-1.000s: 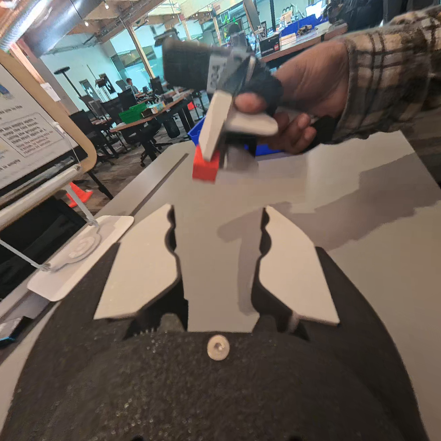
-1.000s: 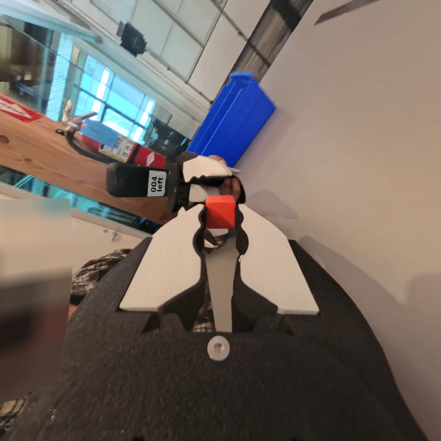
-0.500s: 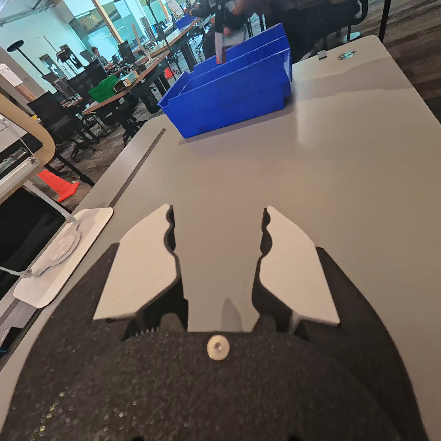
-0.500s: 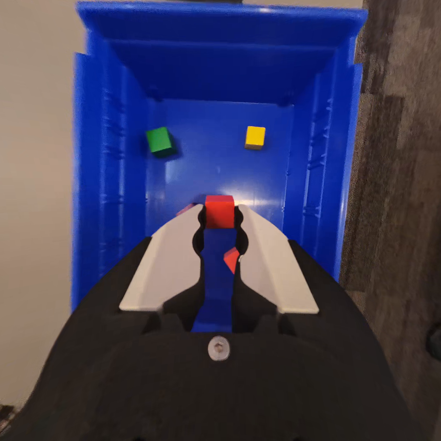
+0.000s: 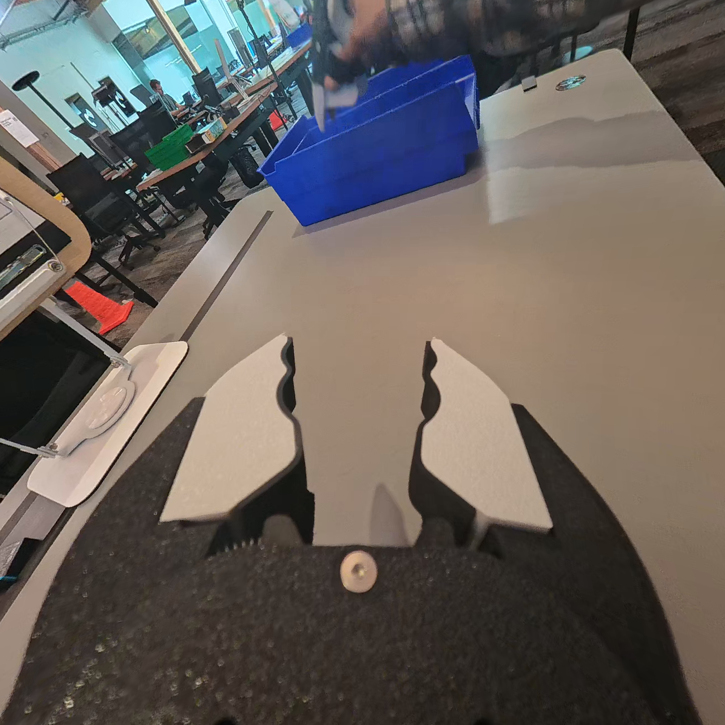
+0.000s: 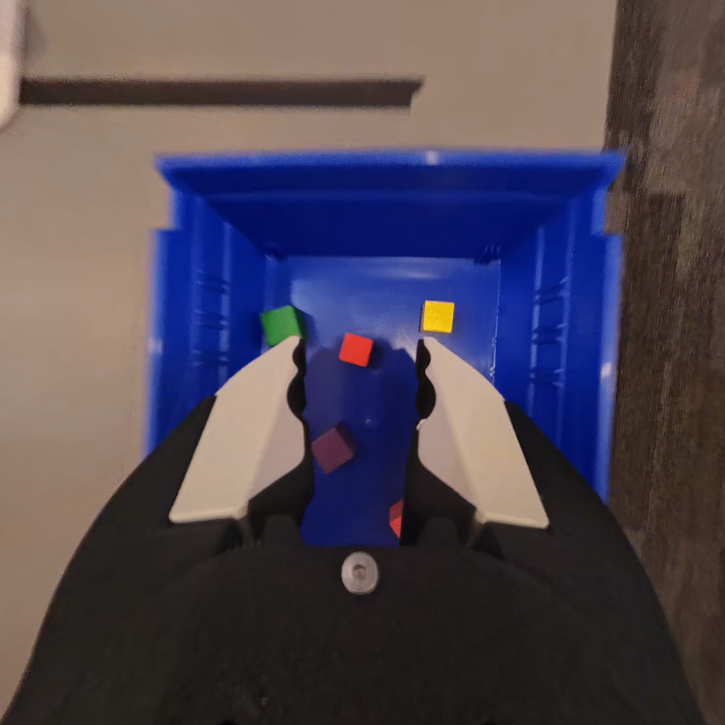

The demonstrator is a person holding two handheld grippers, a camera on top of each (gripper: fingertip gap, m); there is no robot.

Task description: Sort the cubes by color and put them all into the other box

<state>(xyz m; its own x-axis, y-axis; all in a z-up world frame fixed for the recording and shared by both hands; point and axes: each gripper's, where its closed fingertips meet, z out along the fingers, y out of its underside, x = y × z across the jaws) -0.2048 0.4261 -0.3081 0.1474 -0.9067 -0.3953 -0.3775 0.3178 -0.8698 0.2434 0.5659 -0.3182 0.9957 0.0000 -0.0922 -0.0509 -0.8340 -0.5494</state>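
In the right wrist view my right gripper (image 6: 359, 345) is open and empty, held above a blue box (image 6: 188, 314). On the box floor lie a red cube (image 6: 356, 349) between my fingertips, a green cube (image 6: 282, 325) at the left, a yellow cube (image 6: 438, 316) at the right, a purple cube (image 6: 332, 449) nearer me, and a second red cube (image 6: 397, 517) half hidden by my right finger. In the left wrist view my left gripper (image 5: 359, 345) is open and empty over the grey table (image 5: 510, 298). Blue boxes (image 5: 376, 157) stand far ahead, with the other gripper (image 5: 333, 90) blurred above them.
A white stand base (image 5: 106, 423) and a wooden-edged board (image 5: 43, 219) sit at the table's left edge. A dark slot (image 6: 219, 92) runs across the table beyond the box. Carpet floor (image 6: 674, 274) lies right of the box. Office desks and an orange cone (image 5: 100, 306) stand beyond.
My right gripper has opened and let go of the red cube, which now lies on the box floor. It has also risen, so more of the box shows. My left gripper stays open.
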